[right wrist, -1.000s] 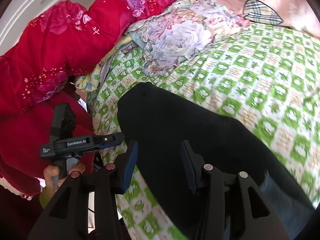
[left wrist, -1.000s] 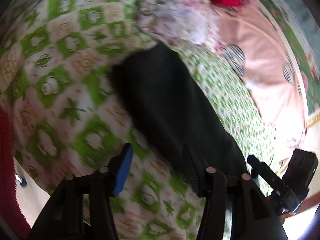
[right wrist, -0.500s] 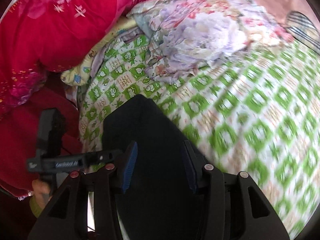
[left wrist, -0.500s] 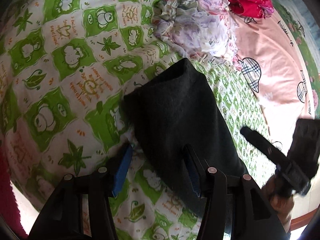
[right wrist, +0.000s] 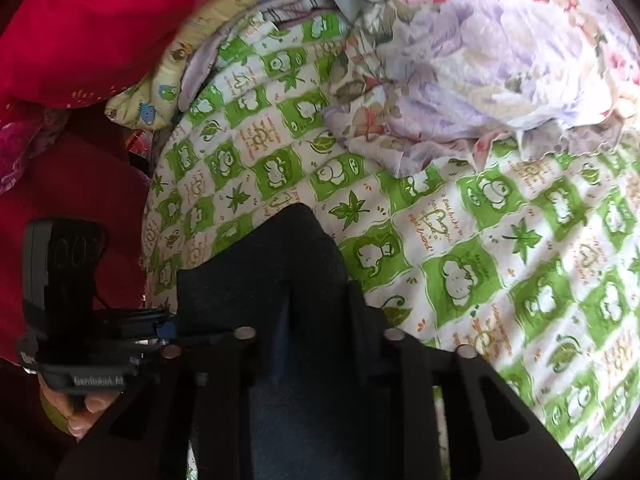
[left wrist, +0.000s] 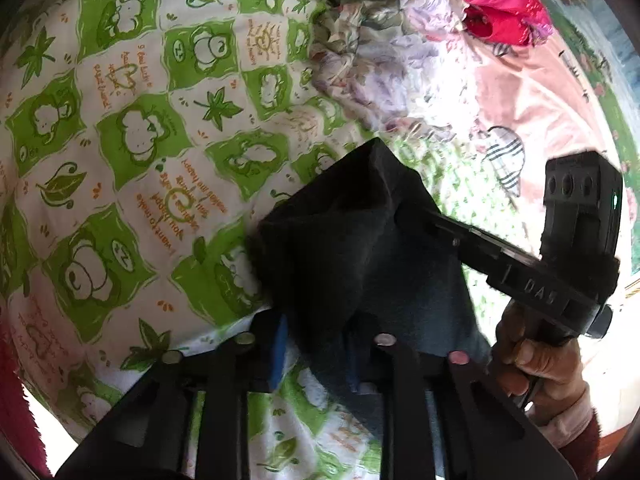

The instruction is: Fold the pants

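Observation:
The black pants (left wrist: 352, 240) lie on a green-and-white quilt, and one end is bunched up in a peak. My left gripper (left wrist: 316, 344) has its jaws closing on the near left edge of that end, with cloth pinched between its blue pads. The right gripper (left wrist: 412, 218) bites into the right side of the same end. In the right wrist view the pants (right wrist: 272, 256) fill the space between the closing fingers of my right gripper (right wrist: 320, 308), creased where they pinch. The left gripper (right wrist: 168, 328) grips the cloth's left edge there.
The quilt (left wrist: 140, 140) covers the bed. A crumpled floral sheet (right wrist: 480, 60) lies just beyond the pants, with a red blanket (right wrist: 80, 20) at the far left and a pink sheet (left wrist: 540, 100) to the right. A hand (left wrist: 532, 356) holds each gripper.
Both grippers have narrowed from open onto the pants' end. The right gripper has swung in close beside the left. The flat cloth end now stands bunched up.

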`<state>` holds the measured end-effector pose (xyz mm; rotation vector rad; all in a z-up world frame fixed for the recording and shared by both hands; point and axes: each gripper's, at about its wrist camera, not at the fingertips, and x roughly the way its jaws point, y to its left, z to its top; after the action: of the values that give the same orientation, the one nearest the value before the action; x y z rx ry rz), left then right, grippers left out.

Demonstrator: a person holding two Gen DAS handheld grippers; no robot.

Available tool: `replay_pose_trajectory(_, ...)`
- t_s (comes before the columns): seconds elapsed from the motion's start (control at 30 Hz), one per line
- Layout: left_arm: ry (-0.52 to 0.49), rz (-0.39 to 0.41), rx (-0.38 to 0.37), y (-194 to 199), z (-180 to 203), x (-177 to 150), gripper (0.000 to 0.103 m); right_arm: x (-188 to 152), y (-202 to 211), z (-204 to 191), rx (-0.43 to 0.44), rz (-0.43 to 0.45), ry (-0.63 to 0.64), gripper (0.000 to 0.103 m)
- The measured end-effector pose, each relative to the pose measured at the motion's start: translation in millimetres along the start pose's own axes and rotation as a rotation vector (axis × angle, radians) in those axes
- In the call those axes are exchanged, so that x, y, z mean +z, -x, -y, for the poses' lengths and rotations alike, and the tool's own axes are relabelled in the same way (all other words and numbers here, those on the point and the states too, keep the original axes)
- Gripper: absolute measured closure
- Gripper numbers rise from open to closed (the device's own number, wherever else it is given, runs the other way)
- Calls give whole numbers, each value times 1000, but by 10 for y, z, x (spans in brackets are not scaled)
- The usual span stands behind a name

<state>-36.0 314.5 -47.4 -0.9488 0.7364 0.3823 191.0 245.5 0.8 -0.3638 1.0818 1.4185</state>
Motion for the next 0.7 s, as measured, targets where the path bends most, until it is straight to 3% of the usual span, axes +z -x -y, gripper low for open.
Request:
replay_pose_trajectory(0.37, -192, 95, -91, 617, 762, -175, 90, -299, 1105, -241, 33, 229, -35, 85)
replay_pose_trajectory(0.7, -368, 97, -214, 974, 1558, -627, 90, -1077, 2058, -268, 3, 437, -93, 85)
